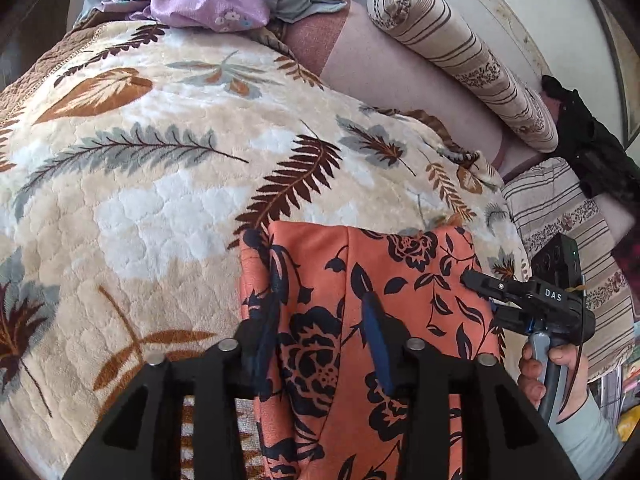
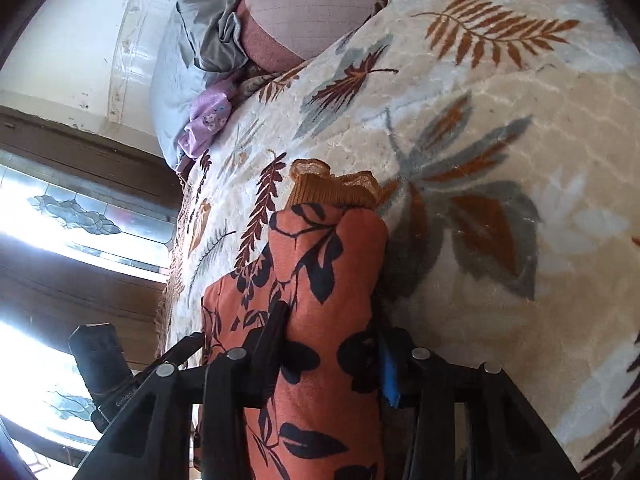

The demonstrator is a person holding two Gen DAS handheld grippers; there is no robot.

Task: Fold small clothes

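garment (image 1: pixel 360 320) lies lengthwise on the blanket (image 1: pixel 160 160), running forward between both tongs: left tongs (image 1: pixel 320 344) apart, right tongs (image 2: pixel 332 356) clamped on it.

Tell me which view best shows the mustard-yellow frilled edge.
The right wrist view: the mustard-yellow frilled edge sticks out in full past the orange floral garment on the leaf-print blanket. The left wrist view shows only a sliver of it.

Orange garment (image 1: pixel 360 320) with a dark navy floral print lies folded lengthwise on the leaf-patterned blanket (image 1: pixel 160 184), mustard ruffled trim (image 2: pixel 332 188) at its far end
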